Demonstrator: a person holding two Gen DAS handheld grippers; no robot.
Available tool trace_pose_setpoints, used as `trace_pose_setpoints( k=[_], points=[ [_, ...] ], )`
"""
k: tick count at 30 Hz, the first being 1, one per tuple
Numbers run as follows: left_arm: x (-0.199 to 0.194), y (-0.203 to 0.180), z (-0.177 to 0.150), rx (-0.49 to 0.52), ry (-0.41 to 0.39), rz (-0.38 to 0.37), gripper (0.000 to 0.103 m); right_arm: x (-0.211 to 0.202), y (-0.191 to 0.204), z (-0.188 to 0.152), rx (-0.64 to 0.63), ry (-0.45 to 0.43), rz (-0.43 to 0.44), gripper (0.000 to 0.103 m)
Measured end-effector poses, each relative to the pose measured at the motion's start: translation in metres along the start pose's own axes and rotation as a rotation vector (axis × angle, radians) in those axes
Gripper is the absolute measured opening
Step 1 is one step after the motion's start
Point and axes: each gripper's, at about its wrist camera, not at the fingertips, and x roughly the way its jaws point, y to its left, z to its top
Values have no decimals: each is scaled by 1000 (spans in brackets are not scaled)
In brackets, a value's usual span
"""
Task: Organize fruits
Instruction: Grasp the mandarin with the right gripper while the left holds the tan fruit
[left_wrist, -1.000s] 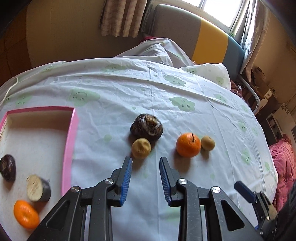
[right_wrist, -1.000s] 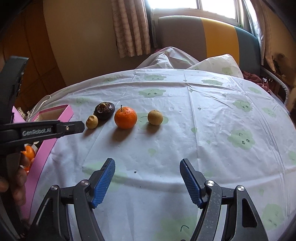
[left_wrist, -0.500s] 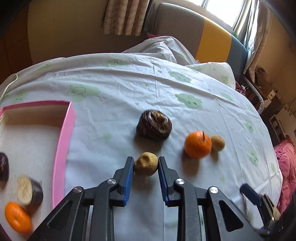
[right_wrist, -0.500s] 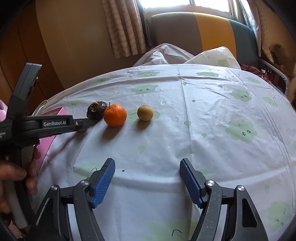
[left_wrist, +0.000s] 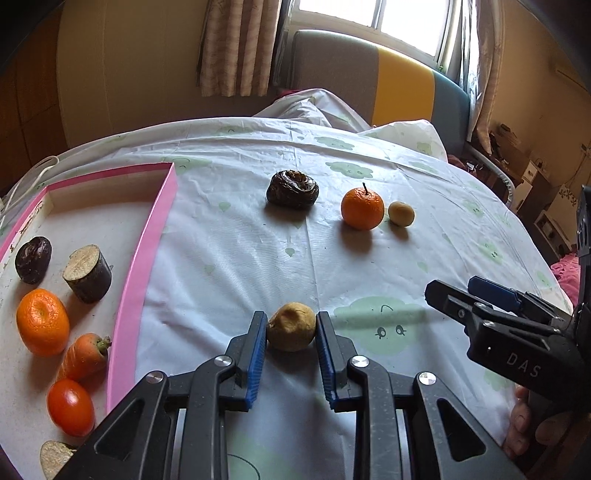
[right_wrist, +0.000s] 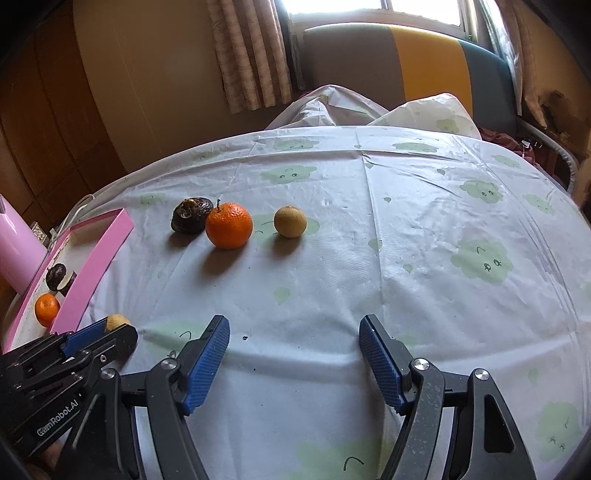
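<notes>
Left gripper (left_wrist: 291, 334): jaws closed on a small tan fruit (left_wrist: 291, 326), both blue pads pressed against its sides. The jaws closed further within the last second and now sit firm on it. The fruit is just beside the pink tray (left_wrist: 142, 266), over the cloth-covered surface (left_wrist: 369, 266); whether it still touches the cloth I cannot tell.

Right gripper (right_wrist: 293, 350): jaws wide apart, nothing between them, held above bare cloth near the front edge. A hand (left_wrist: 532, 432) shows at the lower right of the left wrist view, gripping its handle.

On the surface farther back, in a rough row: a dark wrinkled fruit (left_wrist: 292, 189), a tangerine with stem (left_wrist: 362, 208), and a second small tan fruit (left_wrist: 401, 213) just beside the tangerine.

In the tray: a dark round fruit (left_wrist: 33, 254), a cut stub with a pale face (left_wrist: 88, 273), another tangerine (left_wrist: 42, 322), a carrot piece (left_wrist: 84, 356), a red tomato (left_wrist: 70, 408), and another cut piece (left_wrist: 55, 456) at the near edge, partly hidden.
</notes>
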Motion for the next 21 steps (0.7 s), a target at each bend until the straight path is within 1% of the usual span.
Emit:
trace_pose_setpoints(
  k=[2, 5, 6, 8, 11, 13, 17, 21],
  points=[
    [0, -1, -3, 17, -16, 1, 27, 0, 2, 1, -16, 9, -7, 74],
    [-1, 1, -4, 8, -21, -10, 27, 0, 4, 4, -31, 19, -5, 73],
    [-1, 2, -4, 3, -24, -16, 26, -1, 6, 6, -37, 17, 6, 72],
    [-1, 2, -5, -1, -29, -21, 26, -2, 13, 14, -61, 6, 25, 67],
    [-1, 3, -5, -10, -36, -29, 26, 0, 26, 30, -87, -11, 58, 65],
    [-1, 4, -6, -17, -39, -36, 26, 6, 35, 43, -105, -25, 74, 65],
    [-1, 6, -6, -27, -41, -48, 26, 21, 56, 67, -177, -49, 70, 65],
    [-1, 7, -6, -33, -43, -54, 26, 49, 72, 78, -267, -9, 43, 65]
  ],
)
